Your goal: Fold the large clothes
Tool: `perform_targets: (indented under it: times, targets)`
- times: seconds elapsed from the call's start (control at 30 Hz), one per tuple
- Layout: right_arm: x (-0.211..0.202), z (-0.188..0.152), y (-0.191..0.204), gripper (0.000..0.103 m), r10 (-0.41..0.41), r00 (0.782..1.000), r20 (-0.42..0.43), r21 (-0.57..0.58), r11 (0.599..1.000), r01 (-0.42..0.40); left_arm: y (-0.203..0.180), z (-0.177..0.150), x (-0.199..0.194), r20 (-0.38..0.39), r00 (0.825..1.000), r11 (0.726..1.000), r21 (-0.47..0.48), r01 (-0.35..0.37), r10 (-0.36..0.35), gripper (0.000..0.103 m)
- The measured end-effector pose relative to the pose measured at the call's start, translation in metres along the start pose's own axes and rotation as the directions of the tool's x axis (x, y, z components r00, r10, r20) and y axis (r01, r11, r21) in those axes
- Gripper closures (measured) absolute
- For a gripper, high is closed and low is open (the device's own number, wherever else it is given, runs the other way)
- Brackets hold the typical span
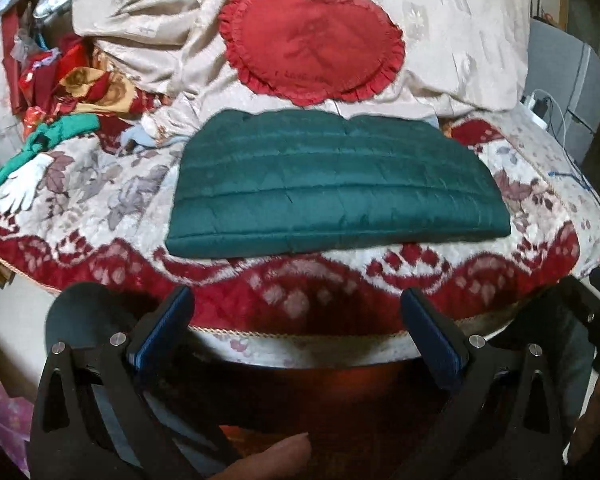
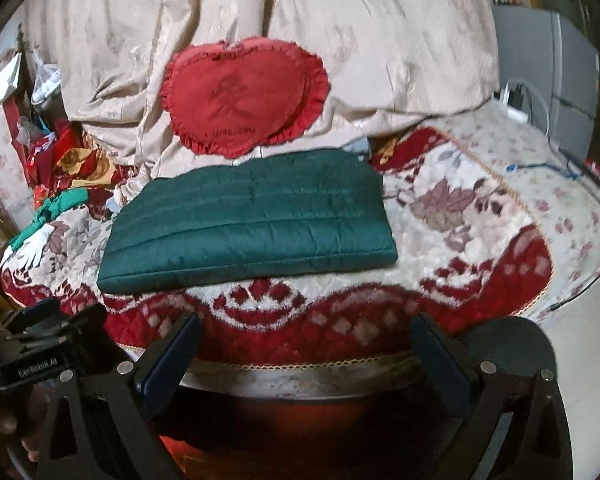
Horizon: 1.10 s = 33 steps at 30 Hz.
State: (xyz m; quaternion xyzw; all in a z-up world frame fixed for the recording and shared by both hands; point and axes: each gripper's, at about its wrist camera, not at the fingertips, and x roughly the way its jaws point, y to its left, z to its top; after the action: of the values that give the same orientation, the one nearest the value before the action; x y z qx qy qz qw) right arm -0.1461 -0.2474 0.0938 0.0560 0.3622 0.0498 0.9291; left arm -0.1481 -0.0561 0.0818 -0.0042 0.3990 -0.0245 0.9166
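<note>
Left wrist view: the green jacket [image 1: 336, 188] lies folded into a flat, tidy rectangle on the blanket [image 1: 100, 200], just in front of the red cushion [image 1: 312, 40]. The fold looks finished; little seems left beyond perhaps moving it. The left gripper [image 1: 296, 312] hangs nearer than the jacket, jaws wide apart and empty.

Right wrist view: the jacket sits left of centre, below the cushion. The right gripper [image 2: 304, 344] gapes wide, holding nothing. No containers show.
</note>
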Motion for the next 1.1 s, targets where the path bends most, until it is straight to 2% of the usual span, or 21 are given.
perform_targets:
  times: [0.23, 1.1]
  targets:
    - [-0.007, 0.001, 0.009, 0.0, -0.007, 1.0, 0.03, -0.033, 0.999, 0.008, 0.01, 0.004, -0.012, 0.046, 0.999, 1.0, -0.012, -0.022, 0.023, 0.0]
    - [-0.008, -0.003, 0.014, 0.0, -0.009, 1.0, 0.02, -0.058, 0.998, 0.01, 0.011, 0.0, -0.008, 0.041, 0.999, 0.999, -0.027, -0.03, 0.031, 0.0]
